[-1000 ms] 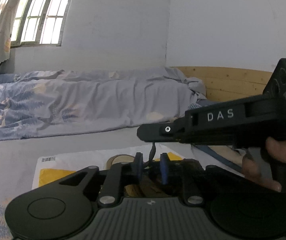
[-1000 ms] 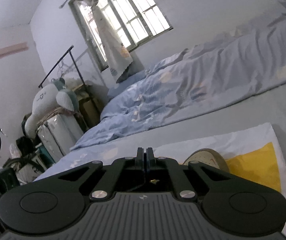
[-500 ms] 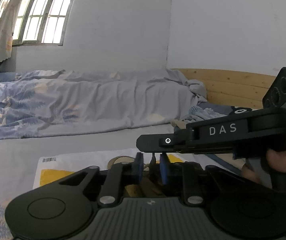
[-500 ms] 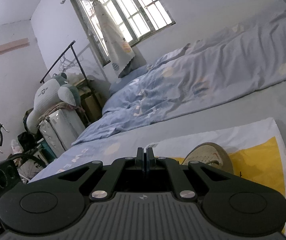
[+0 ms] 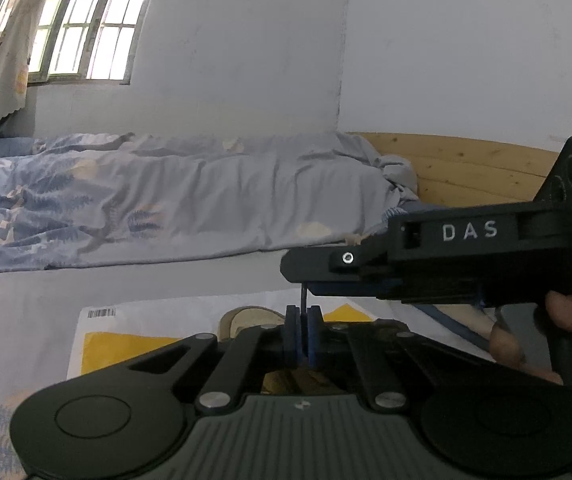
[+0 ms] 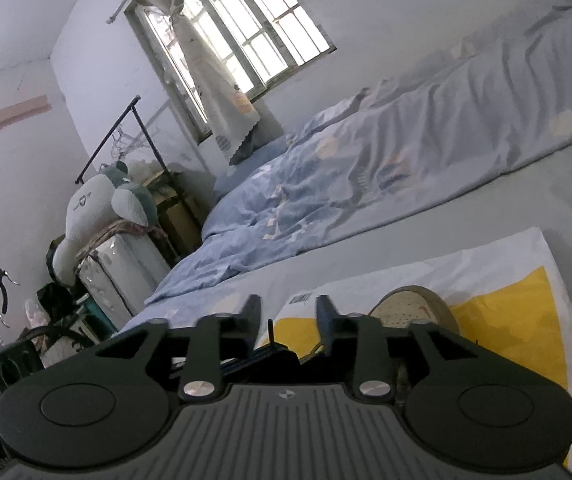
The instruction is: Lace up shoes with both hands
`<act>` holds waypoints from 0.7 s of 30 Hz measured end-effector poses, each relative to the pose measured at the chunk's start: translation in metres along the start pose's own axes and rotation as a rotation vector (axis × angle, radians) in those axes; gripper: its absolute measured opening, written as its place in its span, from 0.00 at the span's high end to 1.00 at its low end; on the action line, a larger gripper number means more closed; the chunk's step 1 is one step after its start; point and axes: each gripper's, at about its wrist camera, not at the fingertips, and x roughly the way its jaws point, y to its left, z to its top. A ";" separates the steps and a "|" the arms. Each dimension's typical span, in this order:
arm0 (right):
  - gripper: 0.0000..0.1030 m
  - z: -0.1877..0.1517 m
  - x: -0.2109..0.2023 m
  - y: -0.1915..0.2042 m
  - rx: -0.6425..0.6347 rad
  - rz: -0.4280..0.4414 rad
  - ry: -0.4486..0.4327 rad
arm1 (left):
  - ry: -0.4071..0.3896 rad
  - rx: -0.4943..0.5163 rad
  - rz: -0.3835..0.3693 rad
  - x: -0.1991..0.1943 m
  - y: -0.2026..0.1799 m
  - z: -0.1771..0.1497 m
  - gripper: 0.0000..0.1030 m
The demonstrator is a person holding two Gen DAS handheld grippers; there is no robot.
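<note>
On the bed, over the yellow-and-white bag (image 5: 134,340) with the tan shoe (image 6: 409,308) lying on it, the left gripper (image 5: 303,334) is clenched on the dark lace tip (image 5: 303,300) — while the right gripper (image 6: 287,316), whose jaws have just been opening, stands released around the upright tip.

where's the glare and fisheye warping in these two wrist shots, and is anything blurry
Left wrist view: window blown out, its frame bowed, dark corners; right gripper sharp, shoe mostly hidden. Right wrist view: window overexposed, room tilted, bedding soft; shoe slightly soft.
</note>
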 end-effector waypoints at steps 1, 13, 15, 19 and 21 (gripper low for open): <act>0.68 0.000 0.000 0.000 -0.002 0.004 0.003 | 0.000 0.001 -0.001 0.000 0.000 0.000 0.98; 0.98 -0.002 0.003 0.008 -0.045 0.002 0.016 | 0.015 0.003 -0.009 0.002 -0.001 0.000 0.98; 0.98 -0.003 0.003 0.009 -0.050 0.000 0.017 | 0.019 0.000 -0.007 0.003 0.000 0.000 0.98; 0.98 -0.001 0.006 0.007 -0.049 0.004 0.020 | 0.020 -0.004 -0.008 0.004 -0.001 0.000 0.97; 0.98 -0.001 0.005 0.007 -0.050 0.004 0.016 | 0.018 -0.003 -0.008 0.004 -0.001 0.000 0.97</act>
